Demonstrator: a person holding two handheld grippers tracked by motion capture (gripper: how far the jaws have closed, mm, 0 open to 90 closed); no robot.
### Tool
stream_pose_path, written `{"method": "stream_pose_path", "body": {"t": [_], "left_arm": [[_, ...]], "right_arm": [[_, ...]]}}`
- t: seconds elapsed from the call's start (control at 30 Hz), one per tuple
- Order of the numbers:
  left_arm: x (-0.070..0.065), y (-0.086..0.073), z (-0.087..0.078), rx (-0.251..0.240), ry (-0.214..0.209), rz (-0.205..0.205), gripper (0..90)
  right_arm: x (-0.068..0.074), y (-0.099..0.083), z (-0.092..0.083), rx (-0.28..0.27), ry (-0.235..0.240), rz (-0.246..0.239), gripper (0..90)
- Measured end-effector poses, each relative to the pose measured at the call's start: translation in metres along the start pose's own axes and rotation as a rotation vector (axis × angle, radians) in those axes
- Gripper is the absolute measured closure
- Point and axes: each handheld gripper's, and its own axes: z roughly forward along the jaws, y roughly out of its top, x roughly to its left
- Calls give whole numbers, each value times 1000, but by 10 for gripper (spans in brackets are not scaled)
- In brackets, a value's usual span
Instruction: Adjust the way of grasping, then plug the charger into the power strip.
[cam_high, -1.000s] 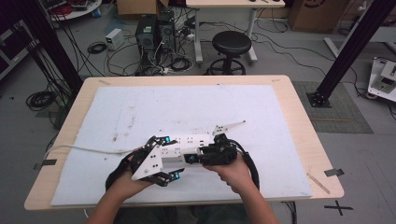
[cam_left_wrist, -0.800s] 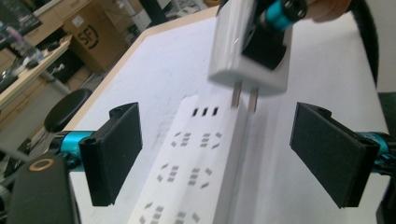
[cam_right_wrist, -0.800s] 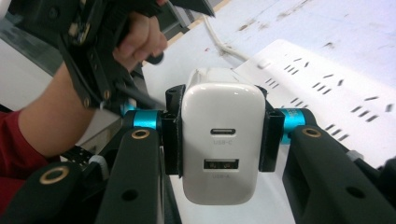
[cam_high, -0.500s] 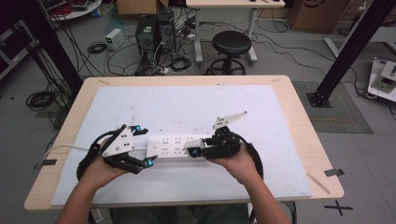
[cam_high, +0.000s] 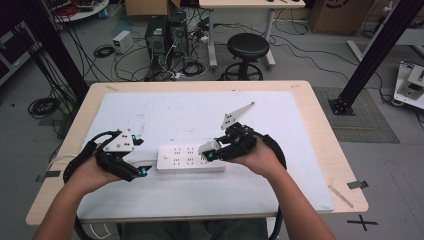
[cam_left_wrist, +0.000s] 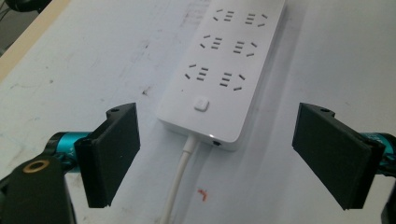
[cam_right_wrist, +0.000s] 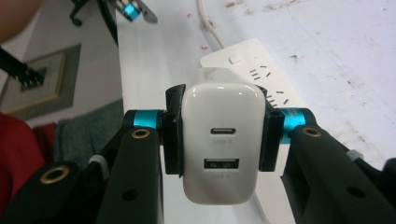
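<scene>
— At the six o'clock edge of the white table mat (cam_high: 165, 120), which step would you say is in hand?

— Plugging in, by my reading. The long white plastic power strip (cam_high: 190, 159) lies flat near the front middle of the mat, its white cord (cam_left_wrist: 180, 179) leaving the end that faces nine o'clock. The right gripper (cam_high: 209, 152) has its jaws clamped on the two flanks of a white rounded-block USB charger (cam_right_wrist: 223, 140), which hangs over the three o'clock end of the strip. From the right gripper view I see the charger's port face, one oval port above one rectangular port, so its prongs point away toward the sockets; whether they touch the strip I cannot tell.

— And the left gripper (cam_left_wrist: 219, 154)?

— Its jaws stand wide apart and carry nothing. They straddle the cord end of the strip without touching it, with the small square switch (cam_left_wrist: 201, 103) just ahead between them.

— What does the next move call for?

— I judge the prongs must be lined up with one set of slots and pressed straight down. The strip is light and may skid or tip, so the left gripper would do well to close on the cord end, or press it down, first.

— How do the hands sit?

— Both forearms come in from six o'clock. The left hand (cam_high: 92, 172) lies low at about eight o'clock, its gripper aimed toward three. The right hand (cam_high: 255, 157) sits at about four o'clock, its gripper aimed toward nine, tilted down at the strip.
</scene>
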Motion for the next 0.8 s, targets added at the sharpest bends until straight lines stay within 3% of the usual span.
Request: {"method": "stream_pose_path", "body": {"t": [0.17, 0.23, 0.8], "left_arm": [[4, 0, -6, 18, 8, 5, 151], [9, -1, -13, 34, 22, -1, 151], [20, -2, -25, 42, 70, -20, 151]], "right_arm": [[-2, 5, -2, 35, -9, -26, 635], [-4, 12, -4, 69, -22, -57, 634], [-7, 22, -18, 102, -48, -82, 634]]}}
